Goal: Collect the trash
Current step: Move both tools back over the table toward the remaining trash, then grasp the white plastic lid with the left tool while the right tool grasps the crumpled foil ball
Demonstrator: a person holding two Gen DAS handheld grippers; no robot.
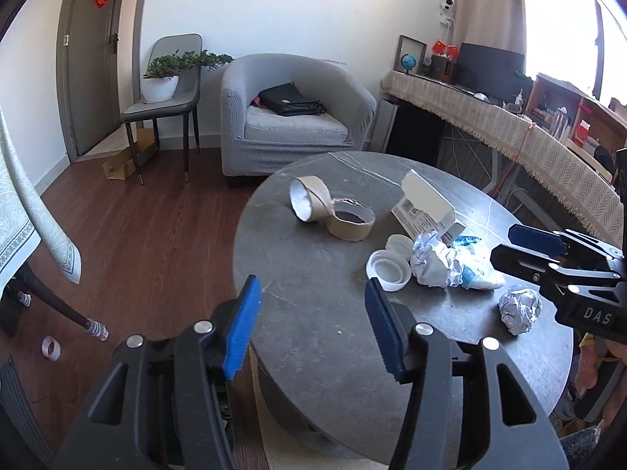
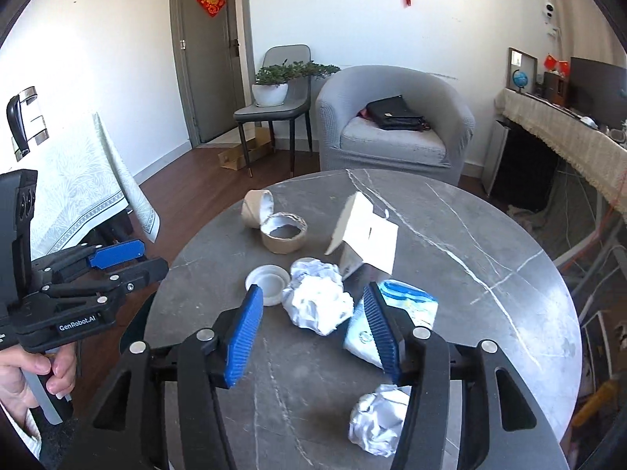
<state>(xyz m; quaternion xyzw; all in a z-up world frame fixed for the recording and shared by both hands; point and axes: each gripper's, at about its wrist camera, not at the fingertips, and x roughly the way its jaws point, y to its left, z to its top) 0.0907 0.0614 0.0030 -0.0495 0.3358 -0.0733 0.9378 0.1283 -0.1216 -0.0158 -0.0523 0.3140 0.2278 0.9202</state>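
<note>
trash lies on a round grey table (image 2: 490,258). at the left, two cardboard rings (image 2: 274,221) touch each other, one on its side, one flat. right of them a white lid (image 2: 268,284) sits against a big paper wad (image 2: 319,299), with a torn white box (image 2: 366,235) behind it. a blue-white wrapper (image 2: 407,305) lies further right, a small wad (image 2: 376,423) nearest. the left gripper (image 1: 313,329) hangs over the table's left edge, jaws apart and empty. the right gripper (image 2: 313,333) hangs above the trash, jaws apart, touching nothing.
</note>
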